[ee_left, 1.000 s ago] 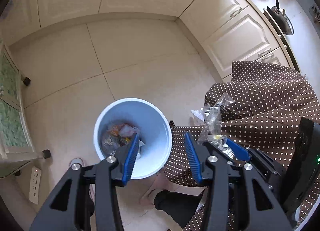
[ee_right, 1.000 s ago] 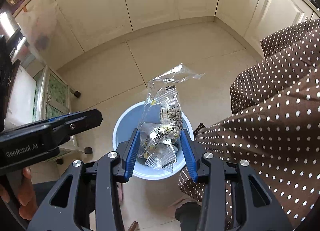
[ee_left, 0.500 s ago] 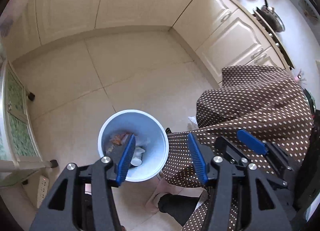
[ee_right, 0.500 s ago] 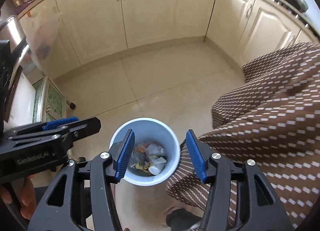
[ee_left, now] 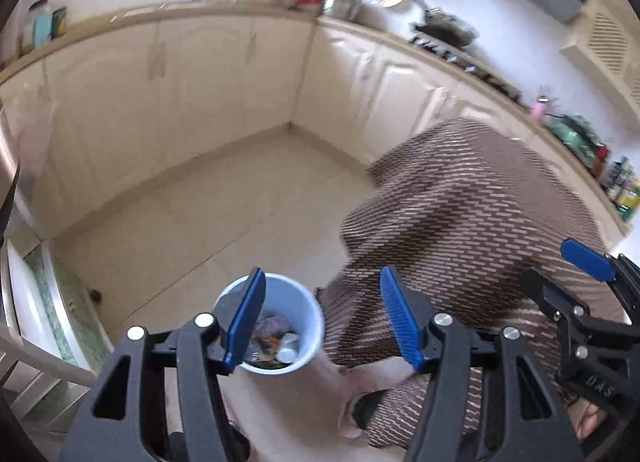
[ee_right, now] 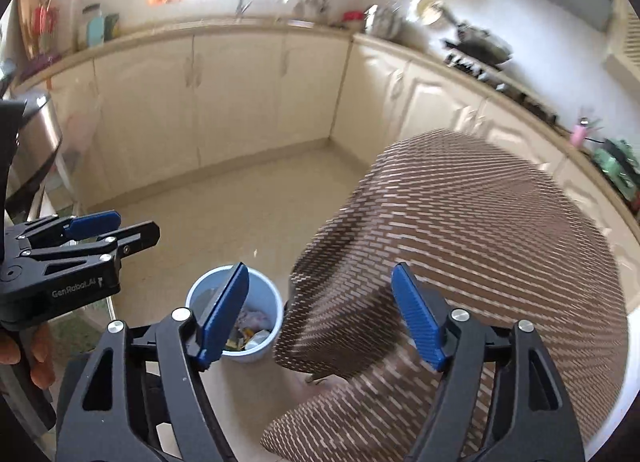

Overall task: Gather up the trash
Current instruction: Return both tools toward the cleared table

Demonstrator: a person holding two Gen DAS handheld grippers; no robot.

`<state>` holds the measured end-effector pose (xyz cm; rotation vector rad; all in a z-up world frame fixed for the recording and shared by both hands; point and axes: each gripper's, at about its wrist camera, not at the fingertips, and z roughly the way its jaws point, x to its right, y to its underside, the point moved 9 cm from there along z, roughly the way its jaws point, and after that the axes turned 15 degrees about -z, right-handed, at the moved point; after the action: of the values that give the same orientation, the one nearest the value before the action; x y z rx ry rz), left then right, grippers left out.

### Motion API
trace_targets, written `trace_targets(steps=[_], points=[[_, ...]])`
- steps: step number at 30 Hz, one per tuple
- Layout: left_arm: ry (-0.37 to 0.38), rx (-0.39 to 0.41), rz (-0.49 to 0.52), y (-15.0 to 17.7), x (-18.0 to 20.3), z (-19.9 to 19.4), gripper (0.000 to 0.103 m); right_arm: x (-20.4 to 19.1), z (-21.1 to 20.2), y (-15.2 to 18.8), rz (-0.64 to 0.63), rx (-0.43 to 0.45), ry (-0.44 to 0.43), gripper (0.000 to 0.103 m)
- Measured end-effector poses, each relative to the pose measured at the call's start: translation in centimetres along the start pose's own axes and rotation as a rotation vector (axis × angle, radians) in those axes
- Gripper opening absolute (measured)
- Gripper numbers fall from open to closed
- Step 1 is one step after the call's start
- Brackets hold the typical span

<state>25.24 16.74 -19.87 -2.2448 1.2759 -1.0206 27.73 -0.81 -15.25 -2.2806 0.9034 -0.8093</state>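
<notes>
A pale blue bin stands on the tiled floor far below, with wrappers and other trash inside. In the left wrist view my left gripper hangs high above it, jaws opening, nothing between the blue pads. The right gripper shows at the right edge there. In the right wrist view my right gripper is also high up, jaws opening and empty, with the bin below its left finger. The left gripper shows at the left, held by a hand.
A table under a brown dotted cloth fills the right side, next to the bin. Cream cabinets line the far walls under a cluttered counter with a stove and pan. A green-fronted unit stands at the left.
The right gripper let go of the clear wrapper bag, which now lies in the bin. Both grippers opened wider and rose well above the bin, so the counters came into view.
</notes>
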Motion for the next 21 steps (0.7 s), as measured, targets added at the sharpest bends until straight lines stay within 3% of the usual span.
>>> trace_targets(steps=[5, 9, 11, 21], points=[[0.023, 0.092, 0.072, 1.4, 3.4, -6.0, 0.061, 2.4, -6.9, 2.0, 0.043, 0.07, 0.055, 0.075], [0.05, 0.172, 0.111, 1.9, 5.7, -10.6, 0.069, 4.0, -11.5, 3.1, 0.048, 0.124, 0.12, 0.078], [0.066, 0.211, 0.138, 2.3, 7.2, -13.0, 0.07, 4.9, -13.9, 3.7, 0.067, 0.158, 0.149, 0.088], [0.142, 0.354, 0.254, 5.8, 14.0, -22.8, 0.089, 7.2, -24.2, 6.6, 0.124, 0.305, 0.29, 0.096]])
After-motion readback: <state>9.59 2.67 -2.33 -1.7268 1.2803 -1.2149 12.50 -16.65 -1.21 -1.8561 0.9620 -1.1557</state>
